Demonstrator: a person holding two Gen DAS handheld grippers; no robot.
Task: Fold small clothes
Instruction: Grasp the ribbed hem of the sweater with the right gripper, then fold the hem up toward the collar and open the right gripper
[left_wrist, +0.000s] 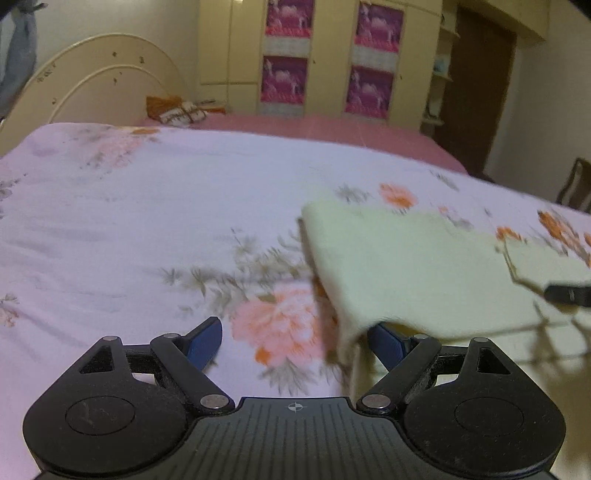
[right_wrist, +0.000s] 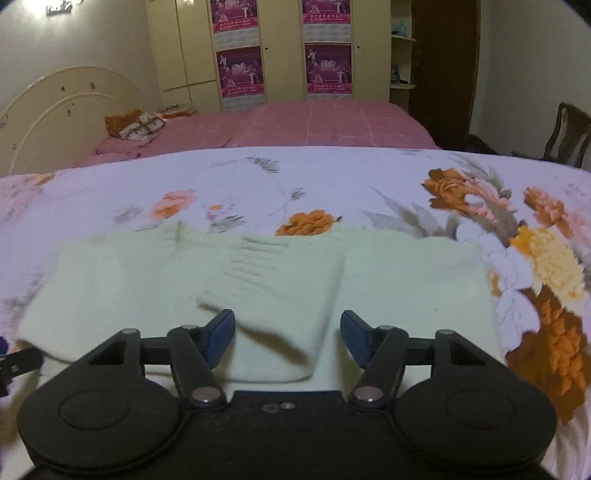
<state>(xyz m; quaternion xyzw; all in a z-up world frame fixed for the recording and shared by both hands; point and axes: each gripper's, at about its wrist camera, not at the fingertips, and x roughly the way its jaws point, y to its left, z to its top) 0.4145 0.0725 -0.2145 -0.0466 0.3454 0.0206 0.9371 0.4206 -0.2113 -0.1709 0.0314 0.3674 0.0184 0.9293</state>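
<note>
I see the pale cream knitted garment (right_wrist: 388, 288) lying on the floral-printed bedsheet (right_wrist: 332, 177), filling the lower centre of the right wrist frame; its long axis runs left to right. One ribbed-cuff sleeve (right_wrist: 273, 291) is folded across the body, directly ahead of the right gripper (right_wrist: 287, 334), which is spread wide and holds nothing. In the left wrist frame the garment (left_wrist: 406, 266) occupies the lower right; the left gripper (left_wrist: 295, 341) is also spread, its right finger (left_wrist: 386, 341) tucked under a raised edge. I judge the right gripper nearer. The knit looks soft, thick and limp.
</note>
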